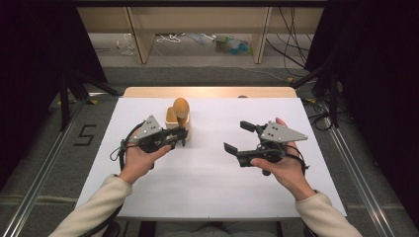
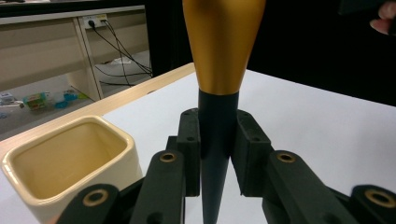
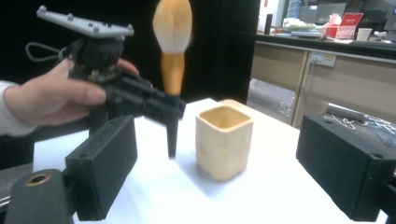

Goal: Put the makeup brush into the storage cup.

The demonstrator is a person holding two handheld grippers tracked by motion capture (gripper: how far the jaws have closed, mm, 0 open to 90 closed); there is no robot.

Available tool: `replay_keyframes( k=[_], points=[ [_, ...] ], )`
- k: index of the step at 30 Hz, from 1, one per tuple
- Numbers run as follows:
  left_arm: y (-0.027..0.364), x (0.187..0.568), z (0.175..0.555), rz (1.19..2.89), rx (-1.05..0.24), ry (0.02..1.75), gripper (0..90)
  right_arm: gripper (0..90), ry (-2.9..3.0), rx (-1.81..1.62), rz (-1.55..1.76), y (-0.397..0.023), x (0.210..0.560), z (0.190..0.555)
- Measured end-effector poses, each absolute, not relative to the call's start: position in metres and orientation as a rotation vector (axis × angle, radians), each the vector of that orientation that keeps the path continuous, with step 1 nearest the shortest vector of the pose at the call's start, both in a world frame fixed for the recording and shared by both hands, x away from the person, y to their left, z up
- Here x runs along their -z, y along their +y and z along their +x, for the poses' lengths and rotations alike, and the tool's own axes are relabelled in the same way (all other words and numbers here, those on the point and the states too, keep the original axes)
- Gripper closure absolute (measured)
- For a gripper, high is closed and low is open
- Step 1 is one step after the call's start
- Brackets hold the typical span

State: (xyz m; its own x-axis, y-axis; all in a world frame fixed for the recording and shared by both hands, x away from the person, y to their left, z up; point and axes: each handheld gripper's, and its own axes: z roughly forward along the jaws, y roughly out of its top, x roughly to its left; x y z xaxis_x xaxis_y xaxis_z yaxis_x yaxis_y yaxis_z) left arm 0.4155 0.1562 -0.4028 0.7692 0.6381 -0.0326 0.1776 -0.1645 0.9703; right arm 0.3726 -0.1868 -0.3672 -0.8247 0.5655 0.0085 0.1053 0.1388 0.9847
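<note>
One brush [image 3: 172,70] clamped upright by its dark handle in left gripper [image 2: 217,154], just beside cream cup [image 3: 223,141], probably not yet inside. Right gripper [image 1: 241,136] wide open, empty.

high: overhead, forward-down | gripper views: close, along jaws | shared: cup [image 2: 70,163]

Brush [image 2: 218,70] head cut off by top edge in left gripper view; its tip runs below the bottom edge. Cup [image 1: 171,118] partly hidden behind brush in high view. Shelf clutter [image 1: 232,44], upper centre, too small to tell.
</note>
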Motion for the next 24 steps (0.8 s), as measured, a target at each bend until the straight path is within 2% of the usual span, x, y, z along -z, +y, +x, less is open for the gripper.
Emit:
replay_keyframes(
  k=[24],
  points=[
    [0.169, 0.393, 0.432, 1.689, -0.528, 0.685, 74.3, 14.5, 2.015, -1.703, 0.656, -0.234, 0.387, 0.340]
  ],
)
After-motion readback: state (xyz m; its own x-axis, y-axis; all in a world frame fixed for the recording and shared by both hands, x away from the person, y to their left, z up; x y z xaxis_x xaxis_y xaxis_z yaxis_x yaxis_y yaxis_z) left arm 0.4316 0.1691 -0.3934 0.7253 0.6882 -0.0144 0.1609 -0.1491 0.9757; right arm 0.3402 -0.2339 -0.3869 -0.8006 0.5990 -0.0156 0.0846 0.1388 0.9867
